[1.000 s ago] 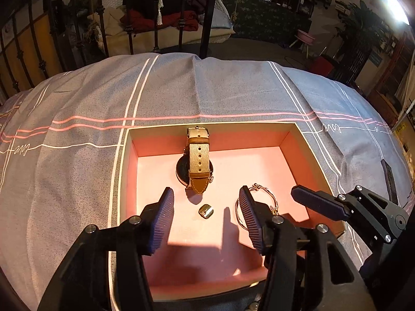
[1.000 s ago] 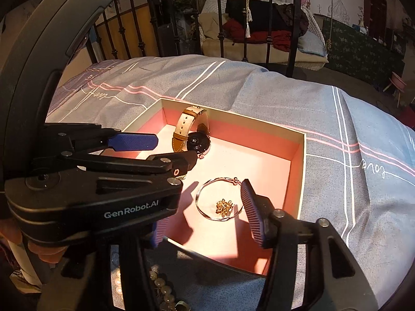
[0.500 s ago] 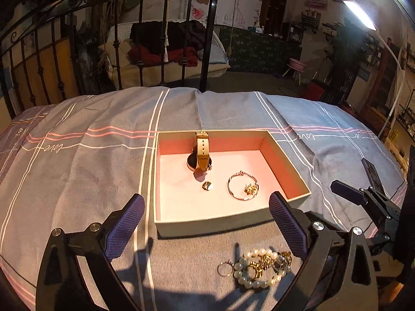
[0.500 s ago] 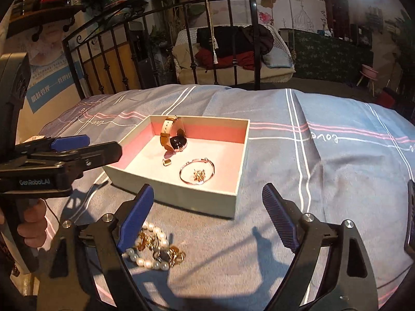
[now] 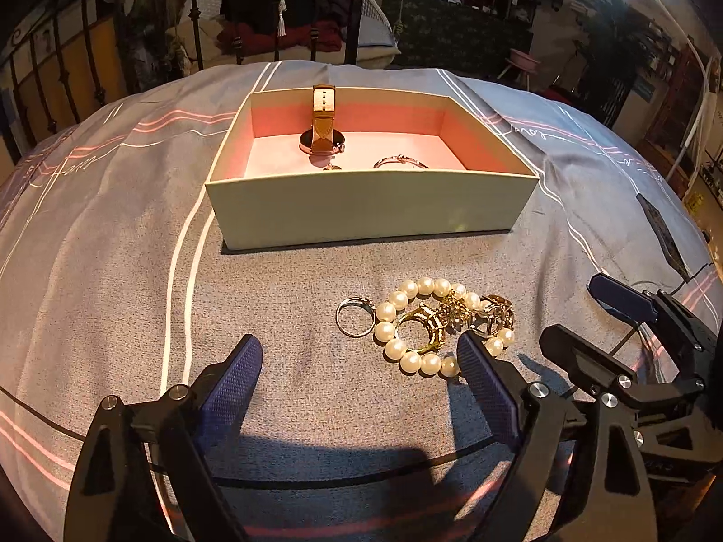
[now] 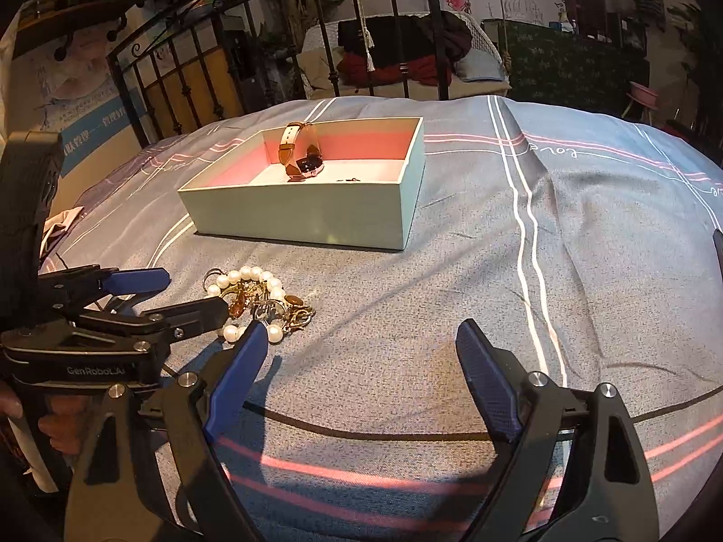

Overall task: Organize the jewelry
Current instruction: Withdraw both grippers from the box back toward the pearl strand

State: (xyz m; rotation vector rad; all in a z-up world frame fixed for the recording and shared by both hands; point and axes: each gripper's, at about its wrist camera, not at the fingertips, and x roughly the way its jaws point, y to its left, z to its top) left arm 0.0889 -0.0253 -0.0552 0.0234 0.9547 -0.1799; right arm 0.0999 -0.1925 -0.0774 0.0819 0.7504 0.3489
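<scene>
A pale box with a pink inside stands on the bedspread. It holds a tan-strapped watch and a thin bangle. In front of it lies a pearl bracelet tangled with gold rings, and a silver ring beside them. My left gripper hovers just short of the silver ring, its jaws wide and closing, with nothing between them. My right gripper is open and empty over bare cloth, right of the pearl bracelet. The box is further back.
A black iron bed rail runs behind the bed. A dark flat strip lies on the cover at the right. A person's hand holds the left gripper's handle. Grey striped bedspread spreads right of the box.
Both grippers have pulled back out of the box toward the near side and sunk a little. Their jaws have spread wide. The jewellery pile has come into view.
</scene>
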